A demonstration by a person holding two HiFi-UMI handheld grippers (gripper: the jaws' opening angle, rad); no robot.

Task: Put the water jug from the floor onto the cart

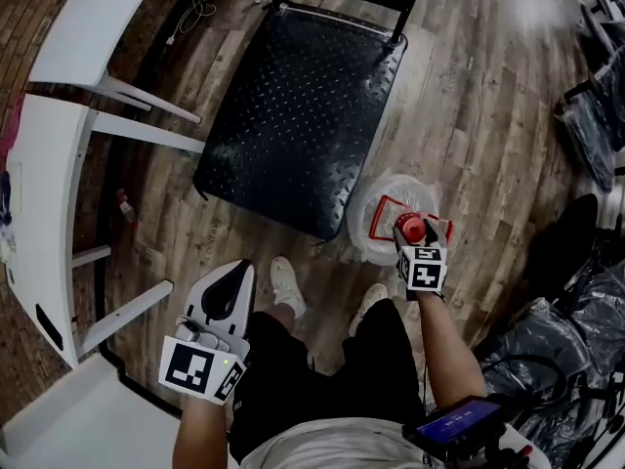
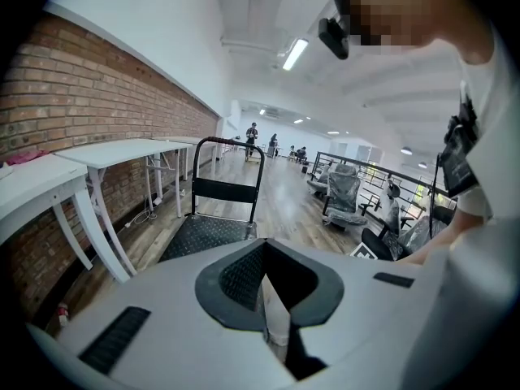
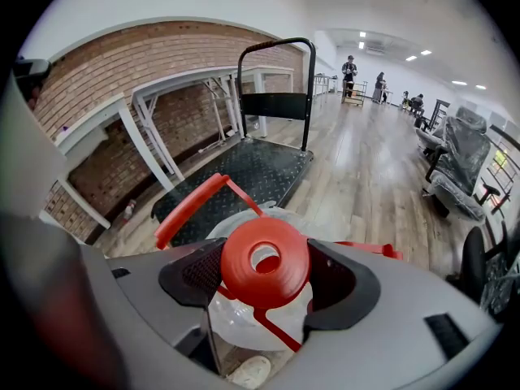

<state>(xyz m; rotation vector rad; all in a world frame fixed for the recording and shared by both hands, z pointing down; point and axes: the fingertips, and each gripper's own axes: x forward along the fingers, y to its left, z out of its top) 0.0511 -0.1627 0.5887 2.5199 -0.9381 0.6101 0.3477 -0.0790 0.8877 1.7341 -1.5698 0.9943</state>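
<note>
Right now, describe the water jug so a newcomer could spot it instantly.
Find the black platform cart in the middle of the head view. Just off its near right corner stands the water jug. Unlike the black cart and pale shoes beside it, it is clear, with a red cap and red carry frame, the right gripper straddling the cap.
</note>
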